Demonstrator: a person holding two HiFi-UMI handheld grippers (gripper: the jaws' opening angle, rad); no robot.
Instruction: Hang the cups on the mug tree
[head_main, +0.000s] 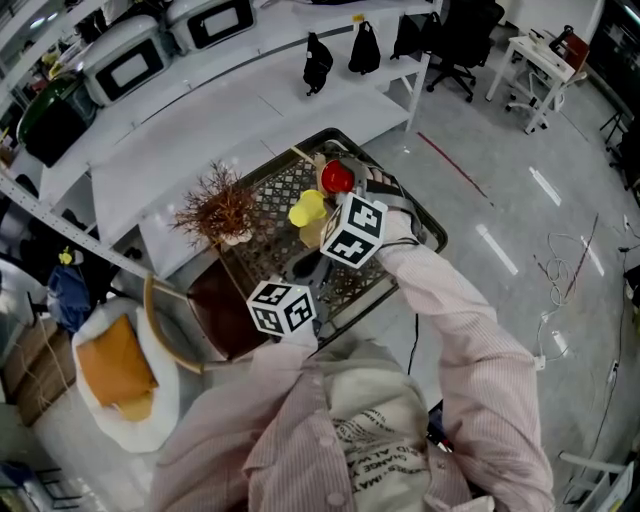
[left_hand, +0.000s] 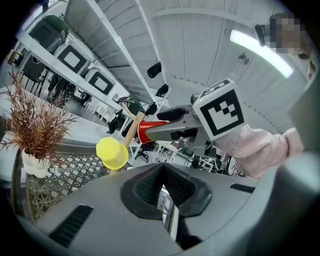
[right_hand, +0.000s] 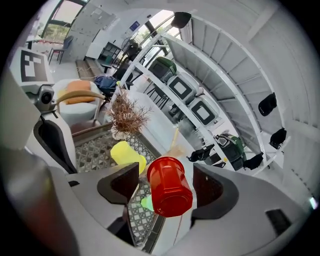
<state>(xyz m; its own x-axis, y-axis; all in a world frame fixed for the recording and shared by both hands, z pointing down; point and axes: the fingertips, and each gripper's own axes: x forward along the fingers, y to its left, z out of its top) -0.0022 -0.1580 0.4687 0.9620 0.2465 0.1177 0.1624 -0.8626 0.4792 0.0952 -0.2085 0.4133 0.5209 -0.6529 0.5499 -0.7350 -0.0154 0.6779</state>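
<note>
- Right tool (right_hand: 166, 169) status?
- Spread. Red cup (right_hand: 170, 192) sits between the jaws, base toward the camera, with a gap on both sides. Not pinched, as far as I can see.
- Where's it relative to the tree (left_hand: 132, 132)?
- High up, right against the pole. Left gripper view shows it at the pole with one right-tool jaw across it. Looks hung on a peg, but the peg is hidden, so that's my read, not confirmed.
- Left tool (left_hand: 162, 169)?
- Pressed together, nothing in it. Low on the near side of the tree, apart from both cups.
- Yellow cup (right_hand: 127, 156)?
- On the tree, below the red one, tilted, off the tray (head_main: 330, 134). I'd count it as hung.
- Progress, then?
- Yellow done. Red looks to be at the release stage: if it's seated, what's left is backing the right tool away from the tree without knocking it.
- Anything left after that?
- Small green thing (right_hand: 145, 202) low by the tree, under the red cup. Too small to call a cup. If it is one, that's the remainder. No other loose cups visible round the tree.
- Obstacles?
- Plant (head_main: 220, 210) beside the tree on the same tray, apart from both tools.
</note>
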